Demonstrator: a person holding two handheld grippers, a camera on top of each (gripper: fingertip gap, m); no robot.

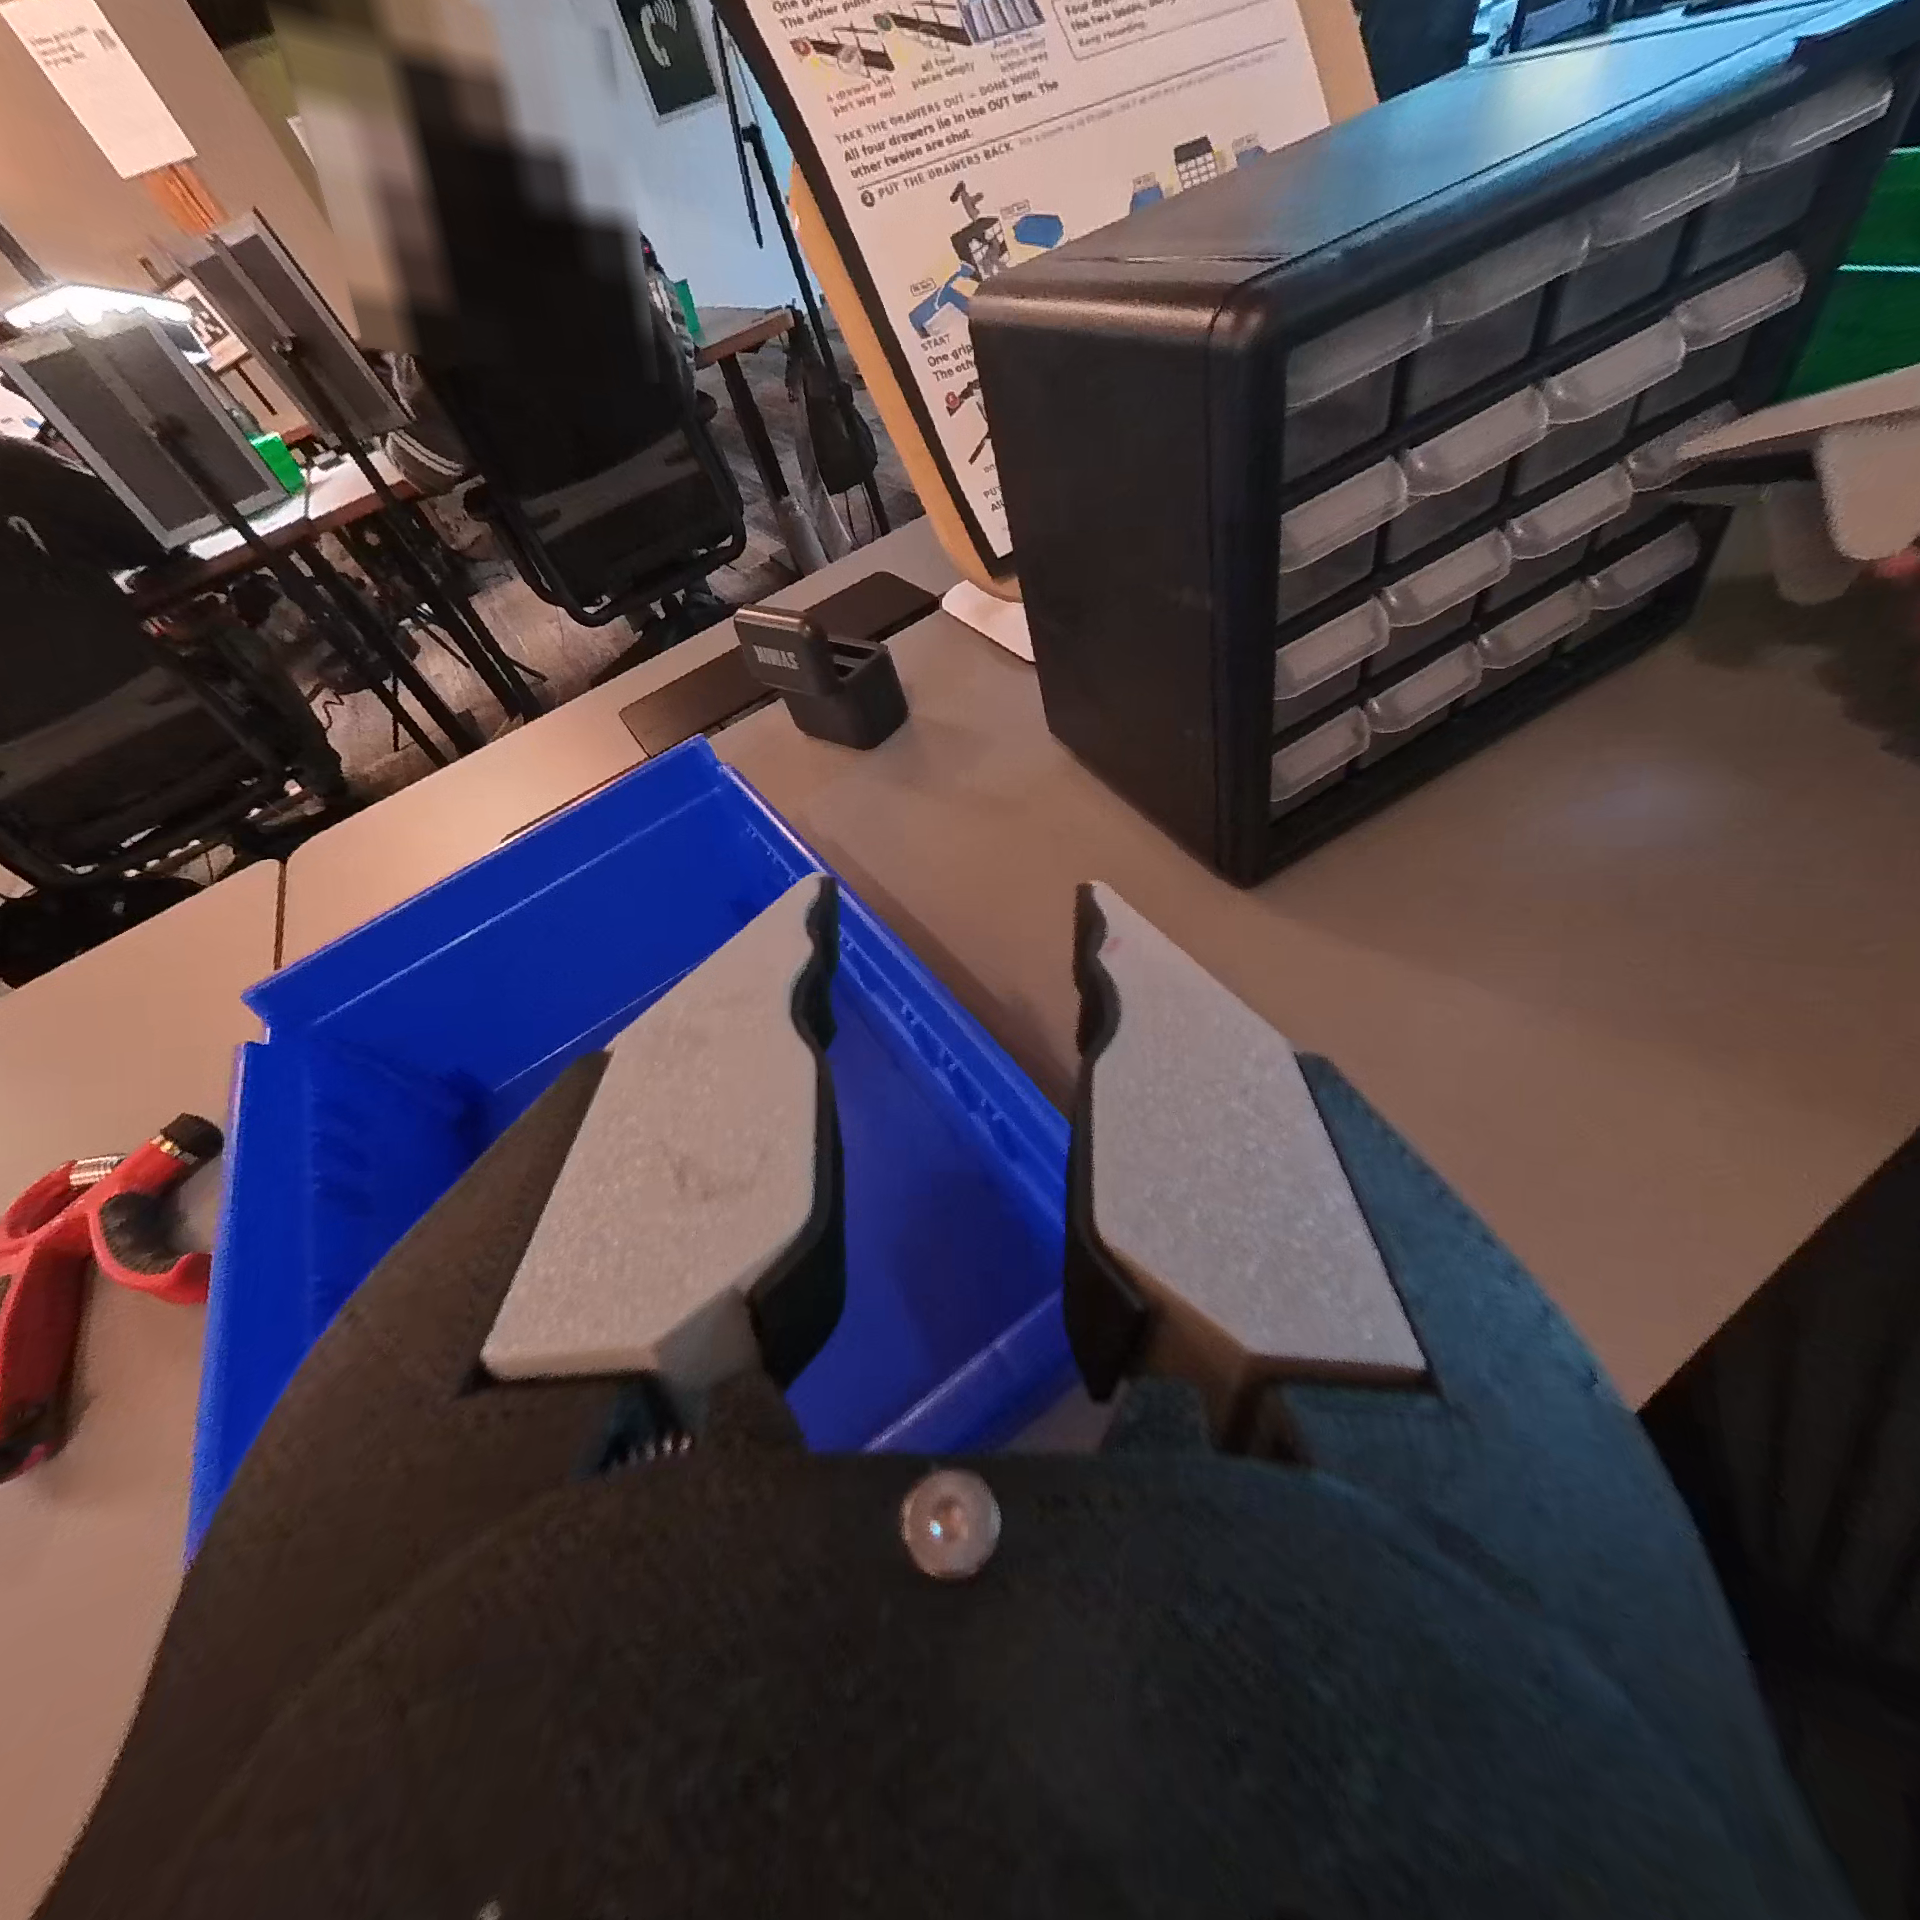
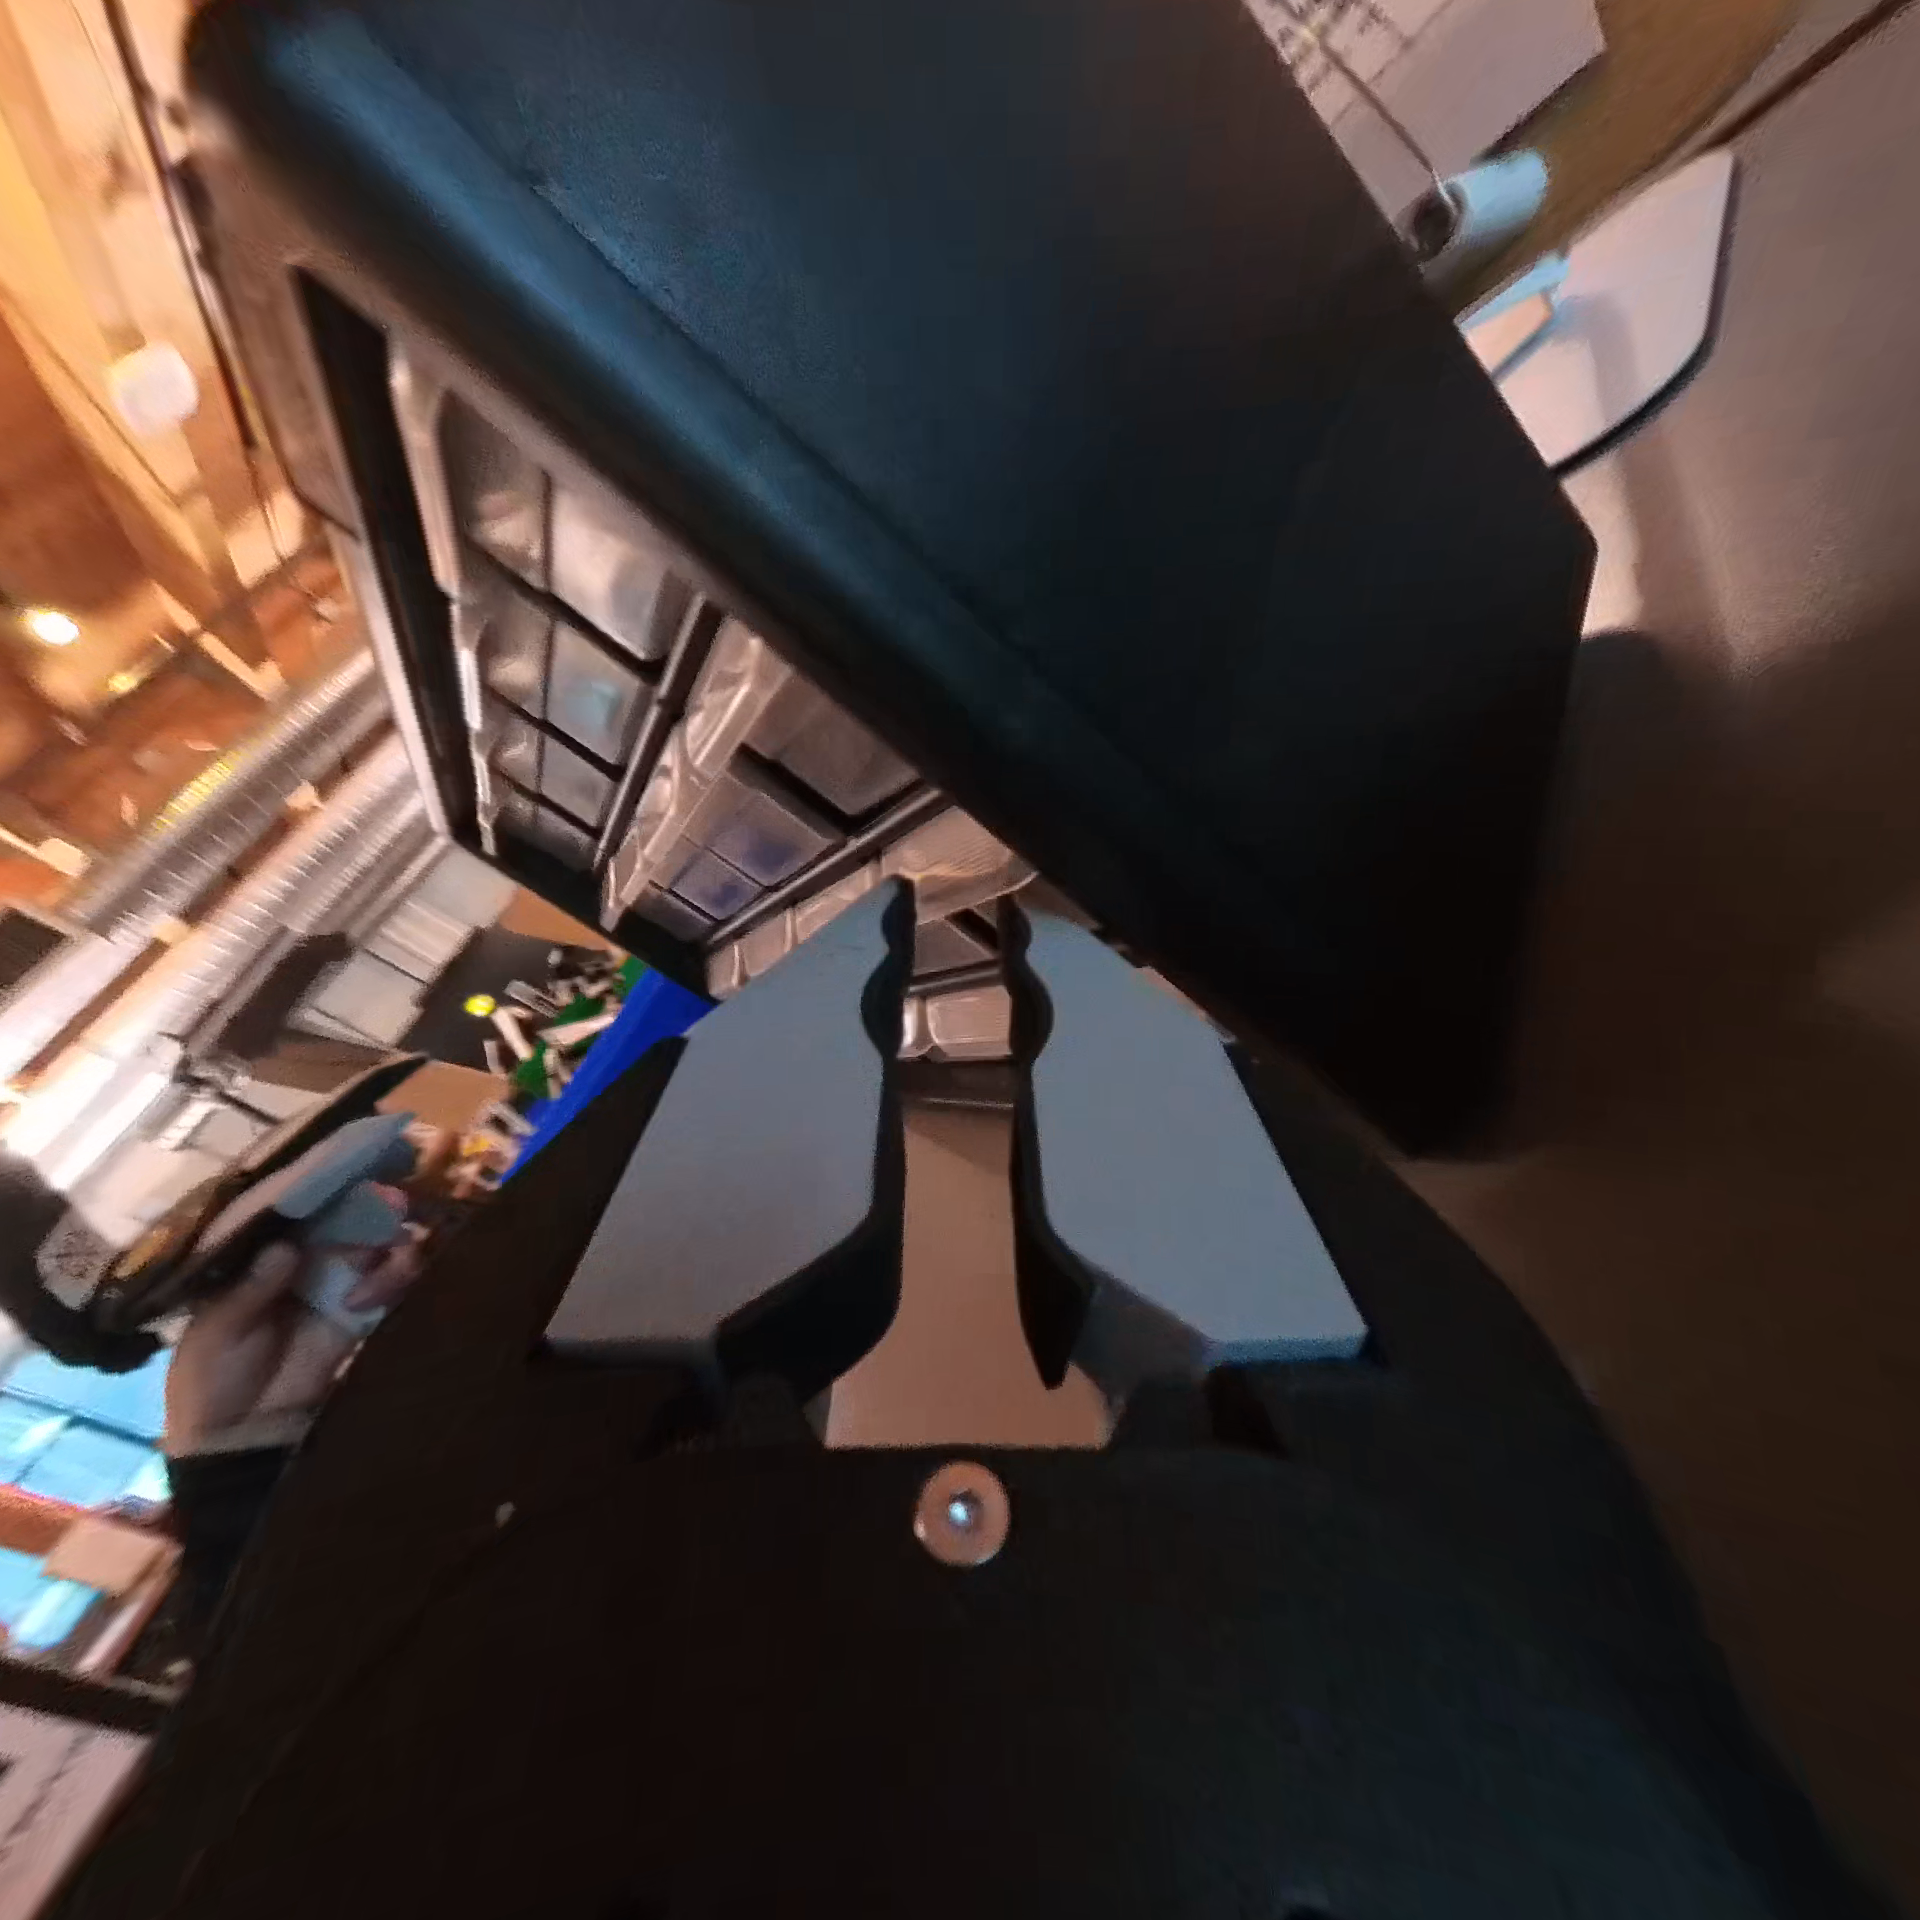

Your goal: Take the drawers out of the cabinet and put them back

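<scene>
Left wrist view shows the left tongs (image 1: 951, 940) hanging wide apart and empty over a blue bin (image 1: 540, 997) on the grey worktop (image 1: 1351, 935). The bin looks empty as far as it shows, though the tongs hide part of its floor. The black cabinet (image 1: 1122, 582) stands well to the right of the bin, its clear drawers (image 1: 1444, 478) in rows. All of them appear to sit in their slots, so the step in hand is likely pulling the first drawer out.

At the cabinet's far right column, the right tongs (image 1: 1704, 457) reach in from the side, tips at a drawer front in a middle row. The right wrist view is tilted and blurred: the right tongs (image 2: 956, 914) are narrowed to a slim gap, with the lip of a drawer (image 2: 951, 1013) between the tips. Whether the pads actually pinch that lip I cannot tell; they are not fully together.

The next move, I judge, calls for closing firmly on the lip, then drawing straight out along the slot without twisting, since the light cabinet could slide or tip. Once free, the drawer would go to the bin beneath the left tongs.

A red tool (image 1: 73, 1247) lies left of the bin, and a small black holder (image 1: 847, 691) stands behind it.
</scene>
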